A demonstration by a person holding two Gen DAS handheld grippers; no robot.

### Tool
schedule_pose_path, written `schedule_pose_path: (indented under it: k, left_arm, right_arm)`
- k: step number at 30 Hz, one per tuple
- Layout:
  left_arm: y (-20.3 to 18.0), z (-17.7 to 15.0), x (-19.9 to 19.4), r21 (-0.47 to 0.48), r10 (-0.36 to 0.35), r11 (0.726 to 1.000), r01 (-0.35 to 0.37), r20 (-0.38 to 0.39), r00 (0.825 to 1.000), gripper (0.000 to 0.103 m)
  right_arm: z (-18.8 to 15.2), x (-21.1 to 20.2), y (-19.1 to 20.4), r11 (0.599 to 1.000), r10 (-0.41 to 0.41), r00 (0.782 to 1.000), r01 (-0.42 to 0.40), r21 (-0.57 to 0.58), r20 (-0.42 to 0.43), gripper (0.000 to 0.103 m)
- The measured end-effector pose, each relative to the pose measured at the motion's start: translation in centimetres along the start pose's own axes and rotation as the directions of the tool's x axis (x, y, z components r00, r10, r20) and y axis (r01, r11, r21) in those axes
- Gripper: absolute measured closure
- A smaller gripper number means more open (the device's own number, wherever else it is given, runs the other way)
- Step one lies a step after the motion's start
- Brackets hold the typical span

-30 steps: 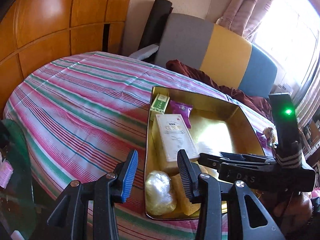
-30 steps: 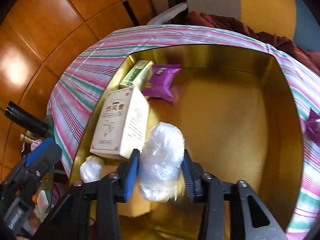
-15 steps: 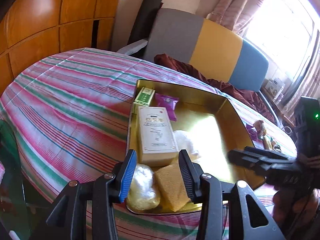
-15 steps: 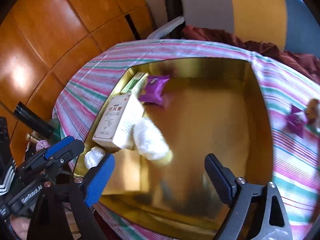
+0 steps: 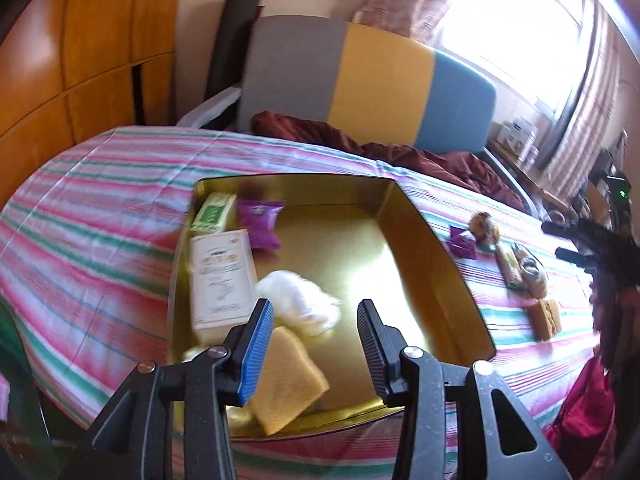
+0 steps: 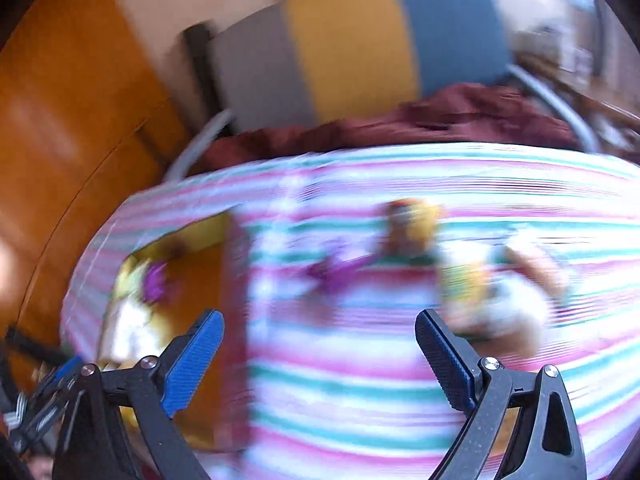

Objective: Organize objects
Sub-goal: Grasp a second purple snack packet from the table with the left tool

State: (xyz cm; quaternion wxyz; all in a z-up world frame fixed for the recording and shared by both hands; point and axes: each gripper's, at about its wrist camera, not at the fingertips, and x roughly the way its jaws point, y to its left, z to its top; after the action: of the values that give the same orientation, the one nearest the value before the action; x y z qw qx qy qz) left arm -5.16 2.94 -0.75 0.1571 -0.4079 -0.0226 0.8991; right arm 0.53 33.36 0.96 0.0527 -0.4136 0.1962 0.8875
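Left wrist: your left claw (image 5: 316,350) hangs part-open and empty over the gold tray (image 5: 436,256); the white wrapped bundle (image 5: 298,304) lies inside beside the cream box (image 5: 222,276). Right wrist, blurred: your right claw (image 6: 320,364), jaws just opened wide and empty, over the striped cloth (image 6: 344,392).

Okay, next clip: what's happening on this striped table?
A person is sorting small items into a gold tray. The right gripper, its jaws just opened wide with nothing between them, faces loose snacks on the striped tablecloth. A white plastic-wrapped bundle lies in the tray. The left gripper is open over the tray, holding nothing.
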Motion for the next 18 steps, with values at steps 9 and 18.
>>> schedule_pose_path:
  k: [9, 18]
  left_arm:
    - [-9.6, 2.7, 1.9, 0.185, -0.105, 0.977, 0.109, -0.031, 0.994, 0.059]
    - [-19.6, 5.0, 7.2, 0.3, -0.186, 0.929, 0.219, -0.135, 0.973, 0.059]
  right_arm:
    - [-0.1, 0.6, -17.5, 0.859, -0.179, 0.983, 0.172, 0.483, -0.031, 0.002]
    - [0.0, 0.6, -18.3, 0.824, -0.068, 0.998, 0.065, 0.563, -0.015, 0.003]
